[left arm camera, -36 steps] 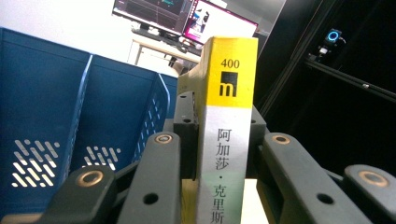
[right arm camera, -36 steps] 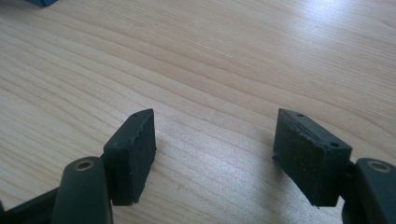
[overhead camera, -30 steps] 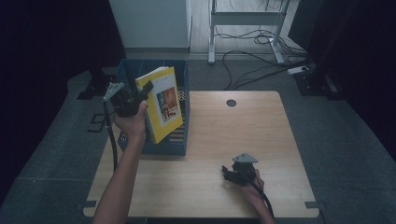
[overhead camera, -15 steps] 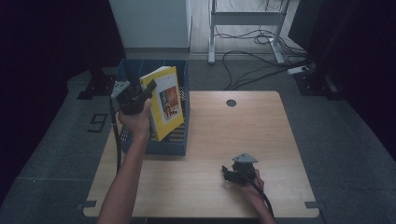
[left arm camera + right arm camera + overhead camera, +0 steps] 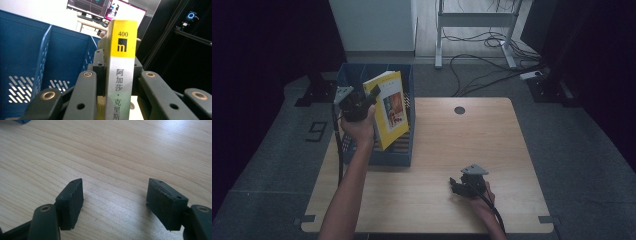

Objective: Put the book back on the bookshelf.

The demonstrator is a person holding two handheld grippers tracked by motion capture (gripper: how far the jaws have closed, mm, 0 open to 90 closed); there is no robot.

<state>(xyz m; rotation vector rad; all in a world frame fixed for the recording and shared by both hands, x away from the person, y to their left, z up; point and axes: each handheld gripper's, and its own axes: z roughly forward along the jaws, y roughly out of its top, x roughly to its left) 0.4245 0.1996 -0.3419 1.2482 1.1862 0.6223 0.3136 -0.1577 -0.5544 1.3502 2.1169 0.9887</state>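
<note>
A yellow and white book (image 5: 389,107) stands tilted over the blue file crate (image 5: 404,152) at the table's left. My left gripper (image 5: 364,100) is shut on its spine edge; in the left gripper view the spine (image 5: 121,67) rises between the black jaws, with the crate's dividers (image 5: 45,52) behind. My right gripper (image 5: 459,186) rests low on the wooden table (image 5: 472,135) near the front right, its jaws open. In the right gripper view its fingertips (image 5: 72,197) stand wide apart over bare wood, nothing between them.
The crate overhangs the table's left side. A dark round grommet (image 5: 459,110) sits near the table's far edge. Beyond the table lie cables (image 5: 492,75) and a metal desk frame (image 5: 477,20) on the floor.
My left hand has carried the book a little to the right and slightly up over the crate. The right gripper has stayed where it was.
</note>
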